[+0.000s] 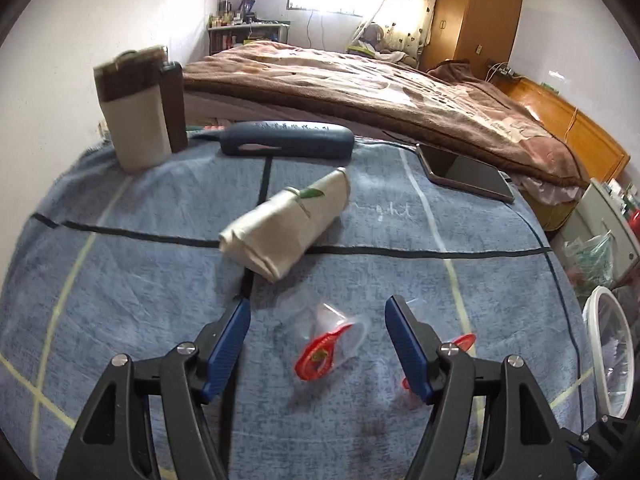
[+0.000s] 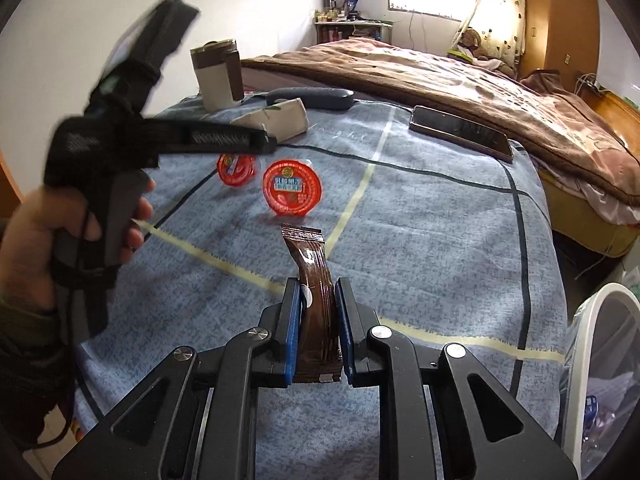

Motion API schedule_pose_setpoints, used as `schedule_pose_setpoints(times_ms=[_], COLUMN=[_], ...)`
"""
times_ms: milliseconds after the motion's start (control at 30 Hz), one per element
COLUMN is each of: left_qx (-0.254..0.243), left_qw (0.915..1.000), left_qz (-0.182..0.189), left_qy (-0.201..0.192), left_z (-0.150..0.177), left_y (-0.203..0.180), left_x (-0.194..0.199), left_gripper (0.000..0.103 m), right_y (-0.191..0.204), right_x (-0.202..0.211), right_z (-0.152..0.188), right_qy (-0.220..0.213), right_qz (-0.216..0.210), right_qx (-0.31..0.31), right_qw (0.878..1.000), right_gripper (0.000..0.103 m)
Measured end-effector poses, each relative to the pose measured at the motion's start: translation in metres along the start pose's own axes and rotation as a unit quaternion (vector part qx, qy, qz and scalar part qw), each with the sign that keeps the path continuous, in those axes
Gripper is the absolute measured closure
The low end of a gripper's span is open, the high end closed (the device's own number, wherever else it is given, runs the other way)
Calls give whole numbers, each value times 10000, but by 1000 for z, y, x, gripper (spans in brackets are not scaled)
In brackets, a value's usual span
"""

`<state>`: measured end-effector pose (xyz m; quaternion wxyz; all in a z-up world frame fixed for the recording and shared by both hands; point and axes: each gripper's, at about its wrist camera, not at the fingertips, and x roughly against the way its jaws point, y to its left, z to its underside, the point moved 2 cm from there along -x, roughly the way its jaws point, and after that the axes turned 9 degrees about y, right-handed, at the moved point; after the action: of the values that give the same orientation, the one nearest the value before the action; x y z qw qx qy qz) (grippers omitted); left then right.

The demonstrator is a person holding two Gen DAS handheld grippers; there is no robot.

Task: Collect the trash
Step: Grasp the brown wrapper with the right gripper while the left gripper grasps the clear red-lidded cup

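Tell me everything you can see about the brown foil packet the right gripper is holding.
The brown foil packet is a long, glossy sachet with crimped ends and a small white mark on its left side. It looks flattened and creased. The right gripper is shut on it, blue pads pressing both sides, so it points forward above the blue checked cloth. Nothing else touches it.

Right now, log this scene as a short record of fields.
surface: blue cloth
left gripper: open, over a red-lidded cup
right gripper: shut on brown wrapper
loose trash: two red-lidded cups
bin: white rim, at right edge
other items: phone, beige pouch, dark case
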<state>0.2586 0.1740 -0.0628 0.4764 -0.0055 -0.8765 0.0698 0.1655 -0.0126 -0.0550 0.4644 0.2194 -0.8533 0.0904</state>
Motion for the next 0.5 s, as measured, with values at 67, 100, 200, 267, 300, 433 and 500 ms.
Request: schedule_pose_setpoints(times_ms=[67, 100, 200, 267, 300, 433, 500], left_qx=[-11, 7, 76, 105, 114, 160, 144], left_qw=[10000, 10000, 9999, 9999, 9999, 9998, 9998], left_qz=[-34, -23, -9, -23, -4, -59, -58], left_qy=[50, 94, 64, 89, 106, 115, 120], left_z=[1, 1, 2, 2, 2, 3, 4], left_y=[0, 0, 3, 5, 5, 7, 7], left_x=[-4, -7, -9, -11, -12, -13, -12], left_gripper=[31, 31, 31, 33, 37, 48, 48], right_y=[-3, -3, -5, -5, -5, -7, -8], right_x=[0, 0, 0, 0, -1, 2, 2], right_z=[0, -1, -1, 0, -1, 1, 0], right_qy=[-18, -29, -28, -33, -35, -52, -62], right_qz=[-3, -7, -24, -29, -32, -38, -35], right_qx=[-20, -30, -47, -52, -57, -80, -104], right_qw=[10000, 10000, 10000, 10000, 10000, 9999, 9999], right_gripper=[83, 83, 83, 83, 83, 83, 83])
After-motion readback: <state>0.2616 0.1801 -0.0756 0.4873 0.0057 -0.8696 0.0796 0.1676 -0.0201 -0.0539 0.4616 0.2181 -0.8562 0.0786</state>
